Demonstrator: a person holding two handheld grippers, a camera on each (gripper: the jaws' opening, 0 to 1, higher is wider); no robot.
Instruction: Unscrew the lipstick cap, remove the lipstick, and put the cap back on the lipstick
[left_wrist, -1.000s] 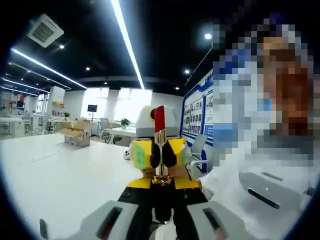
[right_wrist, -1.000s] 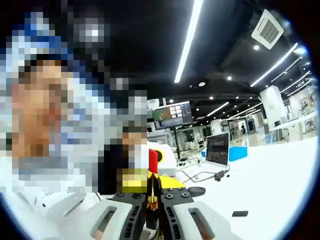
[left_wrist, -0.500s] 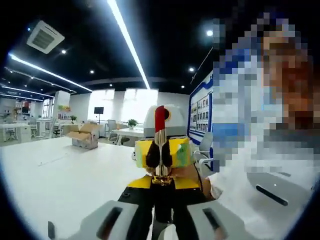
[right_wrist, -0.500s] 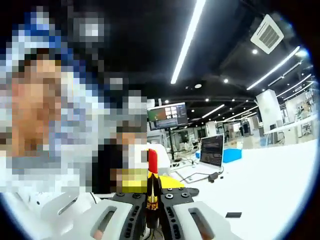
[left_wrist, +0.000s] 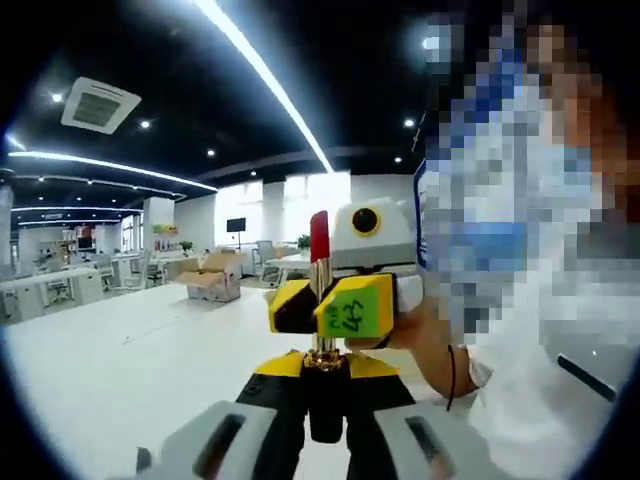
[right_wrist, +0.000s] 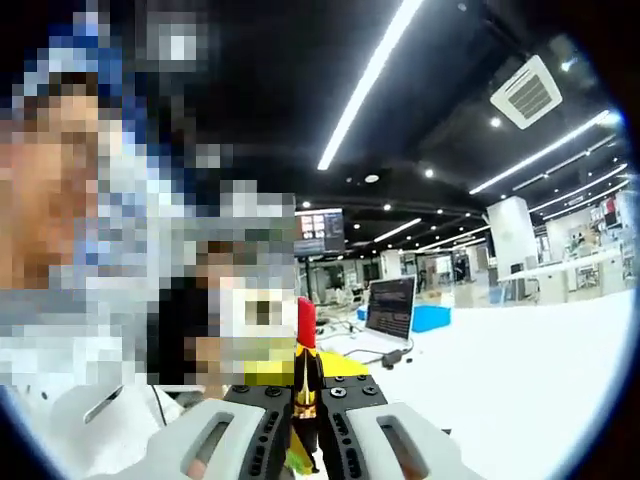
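A lipstick with a red bullet, gold collar and black base stands upright between the jaws of my left gripper, which is shut on the base. The yellow-and-black right gripper sits just beyond, its jaws closed around the tube's middle, and a hand holds it. In the right gripper view the same lipstick rises between my right gripper, shut on it. The left gripper's yellow body shows right behind. I cannot make out a separate cap.
A wide white table stretches to the left, with a cardboard box far back. In the right gripper view the table carries an open laptop and a blue box. A person in white stands close behind both grippers.
In the left gripper view the right gripper has rolled around the lipstick, and its green label now faces me. Both cameras have shifted against the room. The lipstick stays gripped.
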